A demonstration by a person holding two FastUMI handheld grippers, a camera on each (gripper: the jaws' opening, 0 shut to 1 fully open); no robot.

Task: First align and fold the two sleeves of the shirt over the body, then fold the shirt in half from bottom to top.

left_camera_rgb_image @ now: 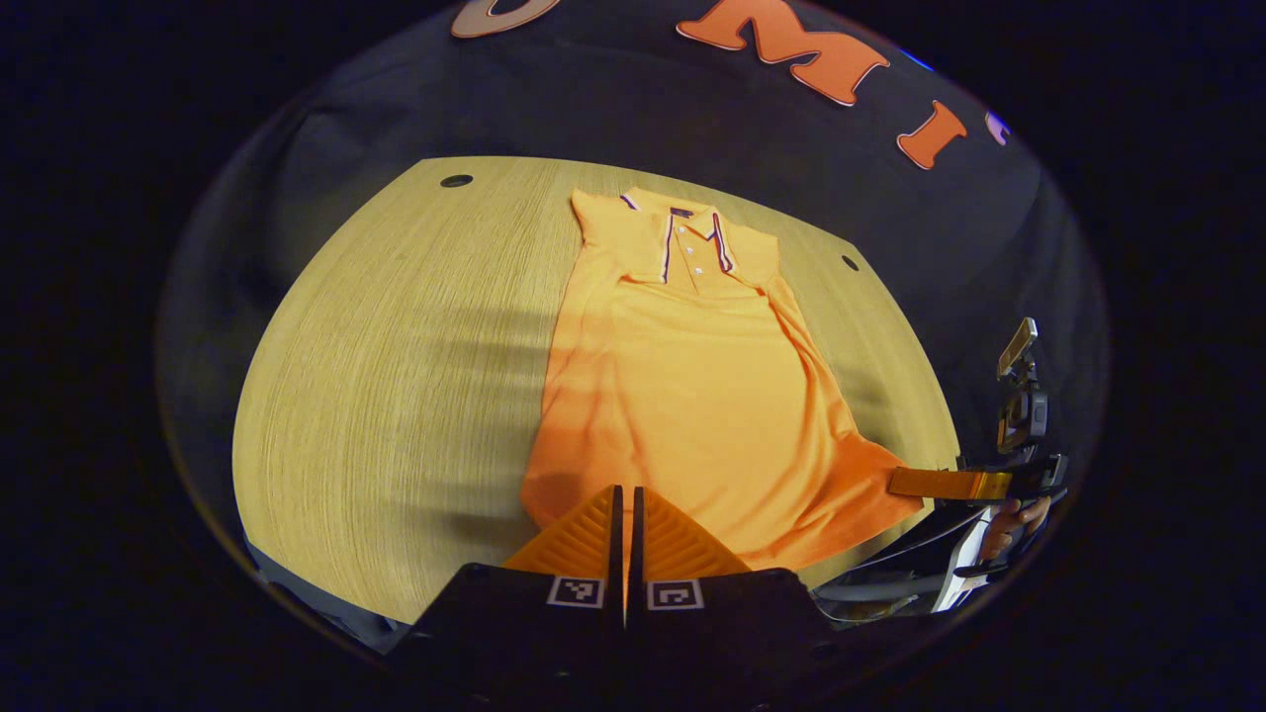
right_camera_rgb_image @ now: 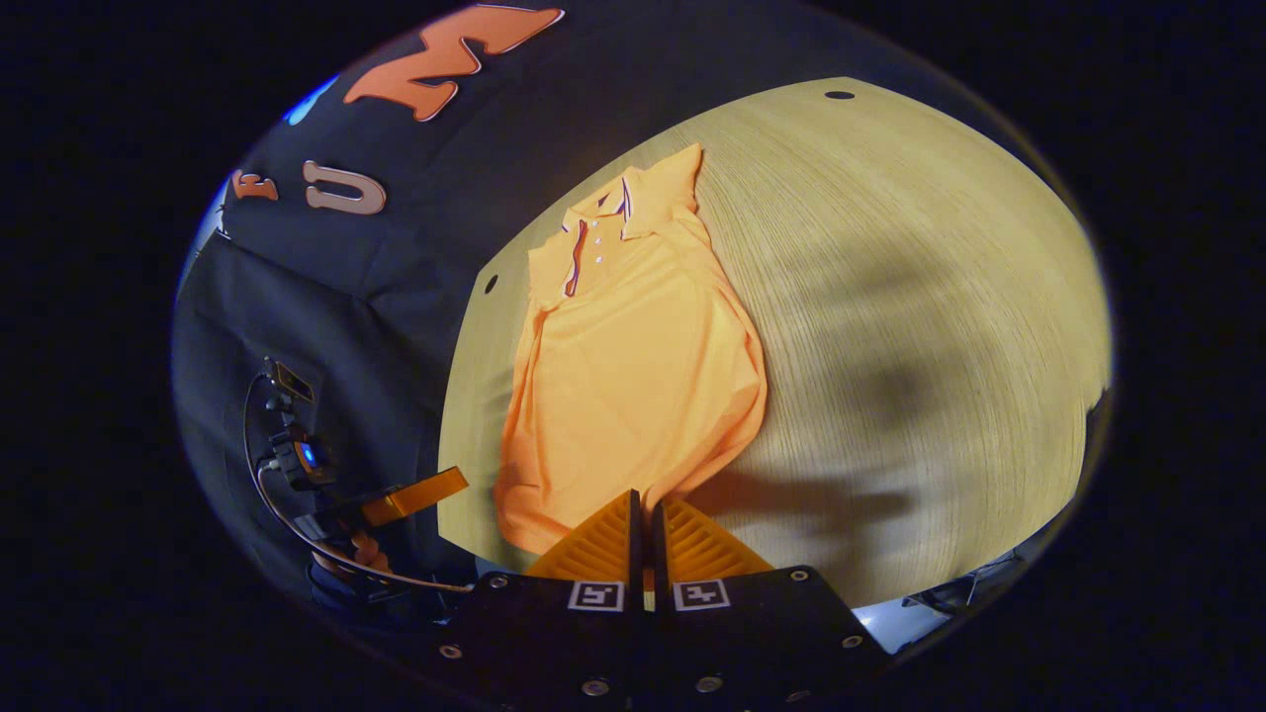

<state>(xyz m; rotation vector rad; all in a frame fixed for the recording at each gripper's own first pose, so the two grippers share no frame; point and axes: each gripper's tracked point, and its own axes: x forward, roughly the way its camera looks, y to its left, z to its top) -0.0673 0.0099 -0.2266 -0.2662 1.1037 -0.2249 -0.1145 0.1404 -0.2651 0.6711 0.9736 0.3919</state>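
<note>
Shirt [left_camera_rgb_image: 692,396] flat on table [left_camera_rgb_image: 396,396], sleeves folded; both tools clenched, nothing gripped

A light wood-grain counter [left_camera_rgb_image: 396,376] with round cable holes [left_camera_rgb_image: 456,181] stood against the black cloth wall [left_camera_rgb_image: 633,109]; soft shadows crossed it.

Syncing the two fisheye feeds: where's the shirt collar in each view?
Left gripper view: collar sits upper centre, at the far end of the shirt.
Right gripper view: collar sits upper left of centre, tilted toward the booth wall.
Shared landmark: the button placket below the collar.
</note>
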